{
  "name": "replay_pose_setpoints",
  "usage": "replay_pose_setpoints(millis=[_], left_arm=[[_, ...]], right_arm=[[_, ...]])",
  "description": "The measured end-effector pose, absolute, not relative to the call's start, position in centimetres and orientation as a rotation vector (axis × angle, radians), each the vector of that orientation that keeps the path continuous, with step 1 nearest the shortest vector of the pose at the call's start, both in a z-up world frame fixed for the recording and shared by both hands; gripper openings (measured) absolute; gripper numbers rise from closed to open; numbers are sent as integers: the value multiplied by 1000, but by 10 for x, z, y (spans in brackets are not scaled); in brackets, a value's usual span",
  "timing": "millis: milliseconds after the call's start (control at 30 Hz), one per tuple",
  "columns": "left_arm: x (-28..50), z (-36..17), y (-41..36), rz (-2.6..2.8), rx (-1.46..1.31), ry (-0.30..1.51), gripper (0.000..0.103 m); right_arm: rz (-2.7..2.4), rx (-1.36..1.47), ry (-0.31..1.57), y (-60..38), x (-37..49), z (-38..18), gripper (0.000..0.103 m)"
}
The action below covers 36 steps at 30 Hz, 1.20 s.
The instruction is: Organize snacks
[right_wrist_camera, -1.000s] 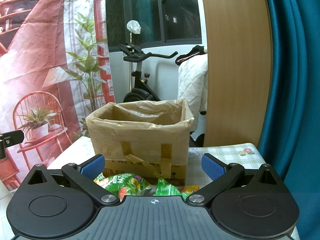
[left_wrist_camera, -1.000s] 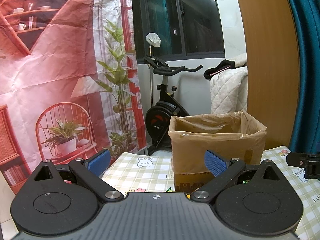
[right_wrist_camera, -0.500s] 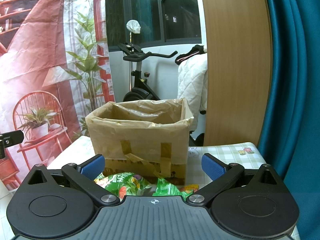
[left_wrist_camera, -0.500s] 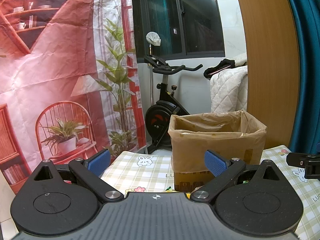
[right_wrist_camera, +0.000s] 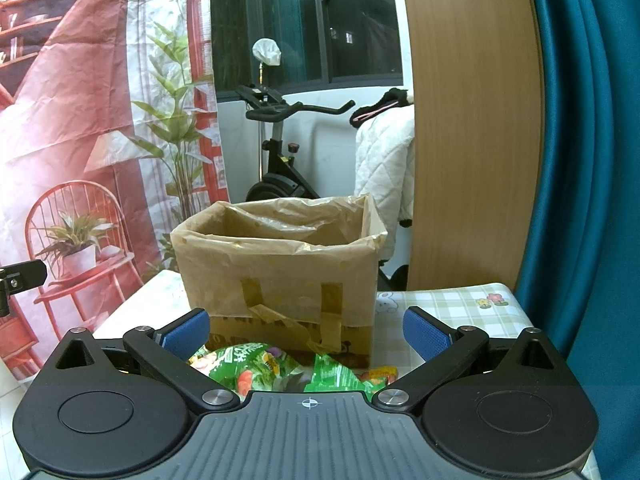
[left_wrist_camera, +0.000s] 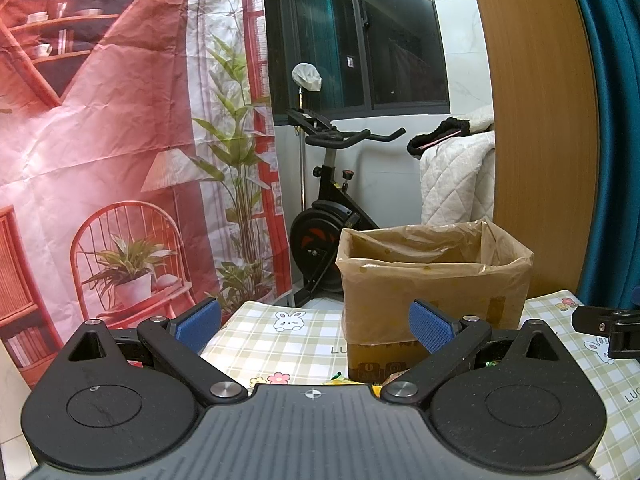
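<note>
A table (left_wrist_camera: 256, 344) covered in a green checked cloth with rabbit prints is seen before a red printed backdrop (left_wrist_camera: 100, 140), with a black exercise bike (left_wrist_camera: 328, 208) at twelve o'clock; a brown cardboard box lined with plastic (right_wrist_camera: 280, 264) stands open on it; green crinkled snack packets (right_wrist_camera: 256, 368) lie just before the box; the left gripper (left_wrist_camera: 314, 320) and right gripper (right_wrist_camera: 306, 330) are held spread and empty.

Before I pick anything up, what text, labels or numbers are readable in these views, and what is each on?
"LU": checked tablecloth, cut off by the cardboard box in the left wrist view; again at that view's right edge.
Print on the box's lower band: blurred, unreadable.
White lettering on the green snack bag: too blurred to read.
Small yellow-red packet: nothing legible.
</note>
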<state>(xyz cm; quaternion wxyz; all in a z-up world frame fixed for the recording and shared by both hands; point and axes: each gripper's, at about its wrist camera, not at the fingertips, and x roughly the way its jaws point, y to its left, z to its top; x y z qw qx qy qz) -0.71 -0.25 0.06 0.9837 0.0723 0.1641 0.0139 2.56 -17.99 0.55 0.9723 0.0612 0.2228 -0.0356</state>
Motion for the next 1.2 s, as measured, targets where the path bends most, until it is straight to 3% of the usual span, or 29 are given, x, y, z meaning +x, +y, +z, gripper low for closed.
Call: replay_pose_setpoints(millis=[733, 1200], left_arm=[[-4, -6, 2, 56, 130, 315, 101], [33, -60, 39, 6, -28, 390, 102]], right_arm=[[-67, 126, 450, -178, 27, 1, 102], [-60, 51, 457, -194, 24, -75, 103]])
